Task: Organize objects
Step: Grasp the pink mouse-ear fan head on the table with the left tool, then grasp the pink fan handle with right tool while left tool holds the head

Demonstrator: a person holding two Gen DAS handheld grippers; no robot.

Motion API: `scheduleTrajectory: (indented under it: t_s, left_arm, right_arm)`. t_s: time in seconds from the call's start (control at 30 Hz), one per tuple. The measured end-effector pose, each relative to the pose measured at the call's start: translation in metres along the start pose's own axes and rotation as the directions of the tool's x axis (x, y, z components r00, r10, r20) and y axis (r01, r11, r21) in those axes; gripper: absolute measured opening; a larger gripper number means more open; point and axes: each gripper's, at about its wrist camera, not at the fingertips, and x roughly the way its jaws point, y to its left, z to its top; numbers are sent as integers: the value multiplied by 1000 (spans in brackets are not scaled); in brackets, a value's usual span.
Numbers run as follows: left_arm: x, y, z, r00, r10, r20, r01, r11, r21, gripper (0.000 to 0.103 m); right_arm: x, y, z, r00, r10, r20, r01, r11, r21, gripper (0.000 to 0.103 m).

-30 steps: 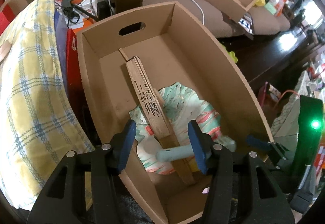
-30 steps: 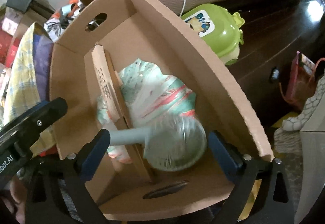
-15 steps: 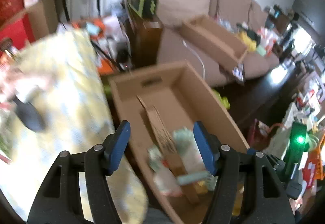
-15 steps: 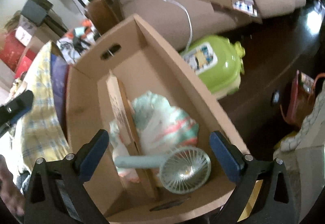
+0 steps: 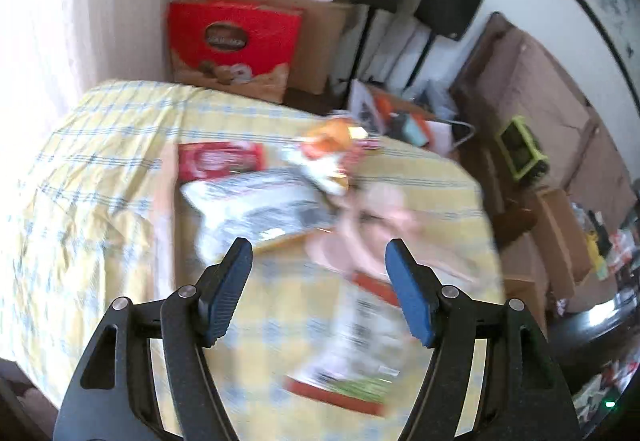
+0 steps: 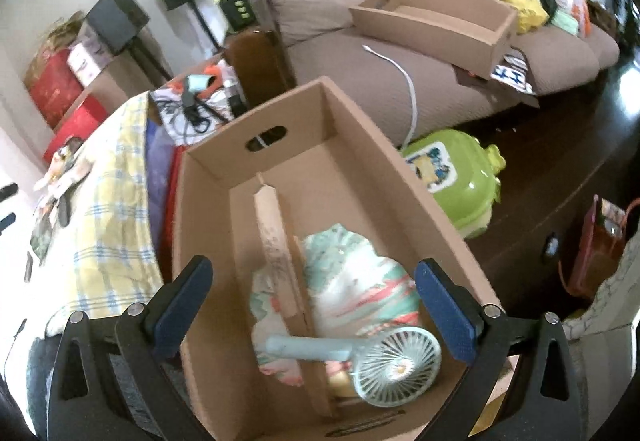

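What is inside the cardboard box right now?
In the box: a handheld fan lying across an upright cardboard divider, on top of a crumpled patterned wrapper. Whatever lies beneath the wrapper and fan is covered.

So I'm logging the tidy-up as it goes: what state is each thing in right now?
Left gripper: empty, jaws opening, above the checked tablecloth.
Right gripper: open, empty, above the cardboard box.
Handheld fan: lying flat in the box, across the divider.
Patterned cloth: crumpled in the box.
Packets on the table: too blurred to tell.
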Motion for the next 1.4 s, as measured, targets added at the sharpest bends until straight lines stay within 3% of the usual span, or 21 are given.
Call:
scheduleTrajectory:
  t_s: [0.1,0.17,0.3,0.53,0.6,0.63,0.7,0.8,0.9,1.0,1.1,1.4]
  left_arm:
    - [17,-1,2,999,-27,-19,29,995,95,66]
    - [23,-21,5,995,-103,-16,104,980,167,66]
    - [36,-59,13,980,-195,-29,196,955,222,66]
    - [72,-82,20,988,-131,-84,148,958,247,63]
    - [78,-76,17,983,-148,-110,171,957,234,51]
    - [78,-74,16,981,-165,-98,184,956,230,50]
    - [79,-66,16,977,-187,-103,205,954,218,33]
    - [78,-54,17,962,-245,-116,263,950,171,26]
    - [71,-48,16,957,-264,-120,282,943,176,25]
    - [70,-39,16,943,-309,-124,326,933,150,24]
    - [73,-25,20,922,-366,-127,378,922,83,24]
    - [81,-9,24,900,-419,-117,423,906,11,24]
  right_arm:
    - [-11,26,7,998,43,38,-40,997,-67,102]
    - [-19,42,13,995,78,60,-73,994,-80,102]
    - [-28,73,27,986,153,72,-146,985,-86,102]
    - [-36,125,43,985,154,73,-138,972,-189,102]
    - [-34,140,48,986,148,72,-129,966,-223,102]
    - [-30,150,52,987,147,68,-126,960,-249,102]
    - [-19,174,59,987,152,53,-129,944,-304,102]
    - [1,210,64,976,214,40,-182,904,-387,102]
    - [34,245,70,961,277,-16,-255,856,-450,102]
    - [65,276,75,969,239,-55,-231,811,-537,102]
    - [87,299,79,965,251,-75,-245,766,-594,102]
    - [128,324,83,946,284,-155,-320,753,-575,102]
